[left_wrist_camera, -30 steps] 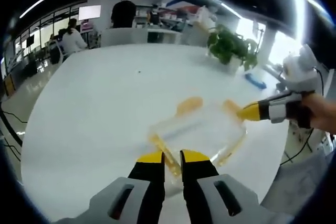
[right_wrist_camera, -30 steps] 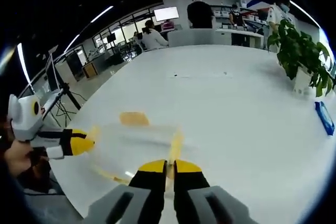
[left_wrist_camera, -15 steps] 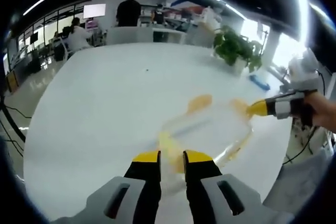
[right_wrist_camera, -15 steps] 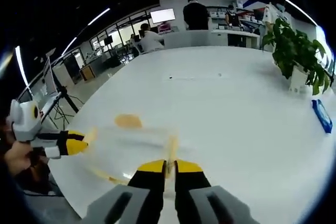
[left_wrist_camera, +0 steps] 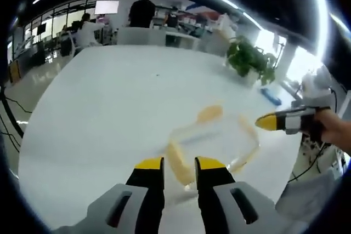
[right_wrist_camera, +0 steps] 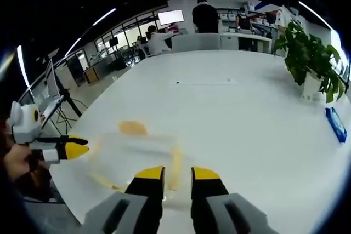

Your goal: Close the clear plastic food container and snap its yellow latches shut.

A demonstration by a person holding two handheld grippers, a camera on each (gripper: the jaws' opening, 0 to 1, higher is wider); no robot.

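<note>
The clear container (left_wrist_camera: 211,138) sits flat on the white table (left_wrist_camera: 98,108), near its edge, with yellow latches (left_wrist_camera: 210,114) around its rim; whether they're snapped is too blurry to tell. The left gripper (left_wrist_camera: 179,164) and right gripper (right_wrist_camera: 177,173) both hover just short of it, jaws slightly apart, holding nothing. The main risk looks like an off-centre push skidding the light box across the slick top toward the edge.
</note>
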